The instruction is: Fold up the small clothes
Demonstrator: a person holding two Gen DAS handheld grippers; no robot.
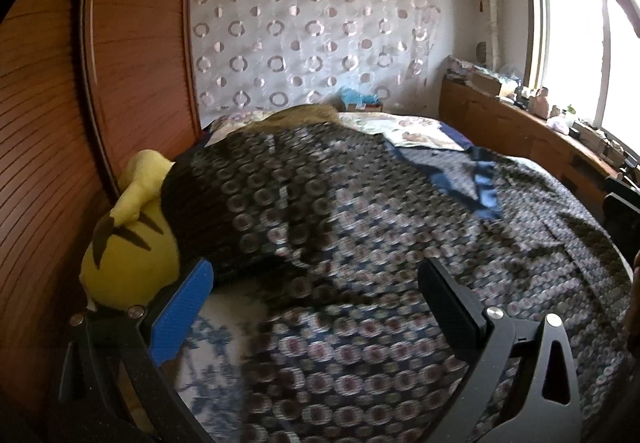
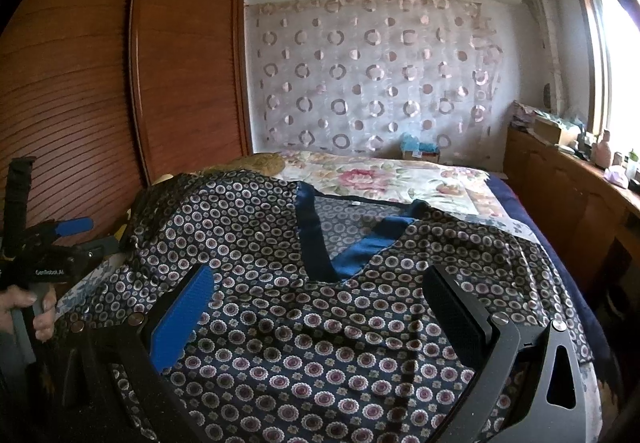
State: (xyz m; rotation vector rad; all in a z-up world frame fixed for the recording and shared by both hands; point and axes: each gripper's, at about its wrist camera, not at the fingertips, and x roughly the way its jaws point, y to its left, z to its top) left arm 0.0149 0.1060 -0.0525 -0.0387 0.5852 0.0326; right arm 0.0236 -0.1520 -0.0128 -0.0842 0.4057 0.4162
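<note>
The patterned shirt (image 2: 320,303) lies spread on the bed, collar toward upper centre, directly beneath both the right gripper (image 2: 320,307) and left gripper (image 1: 316,307), each open and empty.

Shirt: we see a navy shirt (image 2: 320,323) with small round flower prints spread open on the bed (image 2: 516,203), blue V-neck collar (image 2: 344,243) facing up.
Right gripper: our right gripper (image 2: 320,307) hangs over the shirt, jaws wide apart, blue pad one side, black pad the other, nothing between them.
Left gripper: at the left edge we spot the left gripper (image 2: 68,229), a hand (image 2: 28,311) wrapped round its handle; its jaws we can't judge.
Backdrop: wooden wardrobe (image 2: 120,83), circle-patterned curtain (image 2: 372,75).
</note>
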